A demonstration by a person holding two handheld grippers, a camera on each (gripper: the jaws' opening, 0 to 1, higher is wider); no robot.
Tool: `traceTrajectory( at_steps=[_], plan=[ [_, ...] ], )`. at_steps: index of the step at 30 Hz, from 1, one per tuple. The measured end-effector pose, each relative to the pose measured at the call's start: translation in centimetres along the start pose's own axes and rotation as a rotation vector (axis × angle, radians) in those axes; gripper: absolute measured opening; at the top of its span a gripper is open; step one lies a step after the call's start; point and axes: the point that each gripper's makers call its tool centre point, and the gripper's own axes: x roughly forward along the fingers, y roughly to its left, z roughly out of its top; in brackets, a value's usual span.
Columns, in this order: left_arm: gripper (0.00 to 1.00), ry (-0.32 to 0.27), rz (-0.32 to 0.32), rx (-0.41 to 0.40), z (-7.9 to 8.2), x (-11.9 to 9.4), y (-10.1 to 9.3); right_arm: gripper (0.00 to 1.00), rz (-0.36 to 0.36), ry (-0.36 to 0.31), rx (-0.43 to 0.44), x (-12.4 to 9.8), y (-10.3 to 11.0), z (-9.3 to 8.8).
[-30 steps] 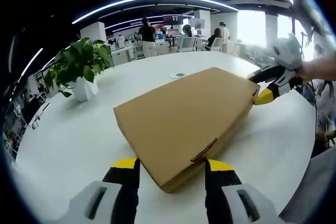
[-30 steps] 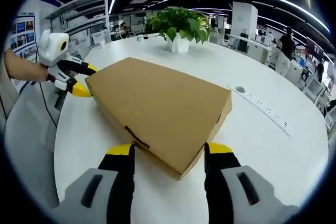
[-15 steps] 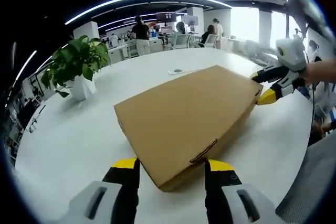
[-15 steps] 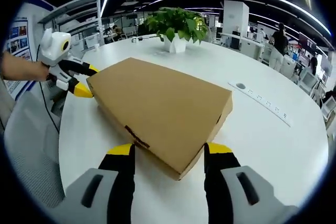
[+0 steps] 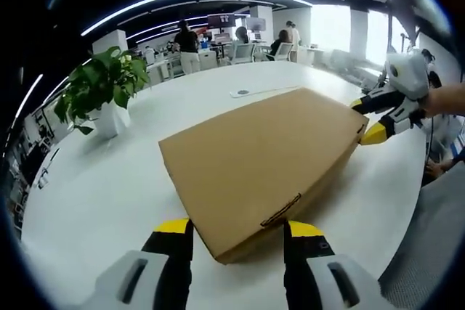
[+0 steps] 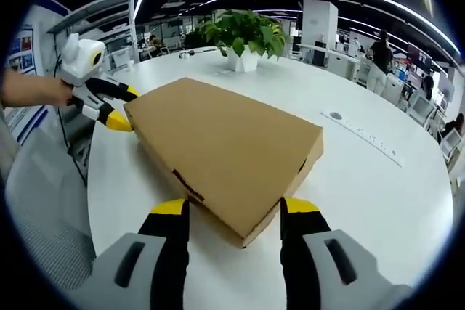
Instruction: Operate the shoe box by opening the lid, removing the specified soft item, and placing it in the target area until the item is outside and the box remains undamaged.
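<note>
Left gripper view looks over a broad, round white desk in an open office with dark ceilings, curved light strips, rows of workstations and several people standing or sitting far behind. One brown cardboard shoe box lies flat near the middle of the desk with its lid shut. One potted green plant in a white pot stands well apart from the box, and a long white power strip lies on the desk beyond the box in the right gripper view. Two claws are in play. The left claw is open, its two yellow-tipped jaws standing either side of the box's near corner without visibly pressing it. The right claw, held by a person's hand, is seen across the box at its far corner, one jaw above the lid edge and one below; whether it pinches the lid cannot be told from there. In the right gripper view its own jaws stand open, straddling that corner. Compared with a second ago, the box, plant and both claws hold nearly the same places; only the viewpoints have drifted slightly.
</note>
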Motion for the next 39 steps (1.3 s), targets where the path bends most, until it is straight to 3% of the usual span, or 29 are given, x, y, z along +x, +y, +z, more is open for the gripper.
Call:
traceTrajectory(
  at_steps=[23,39],
  plan=[
    [0.49,0.041,-0.083,0.070,-1.7,-2.5,0.8,0.44,0.004,-0.012,-0.014,-1.1,5.1,-0.9],
    [0.49,0.064,-0.102,0.085,-3.2,-4.0,1.8,0.48,0.024,-0.034,-0.009,-1.2,8.2,-0.9]
  ],
)
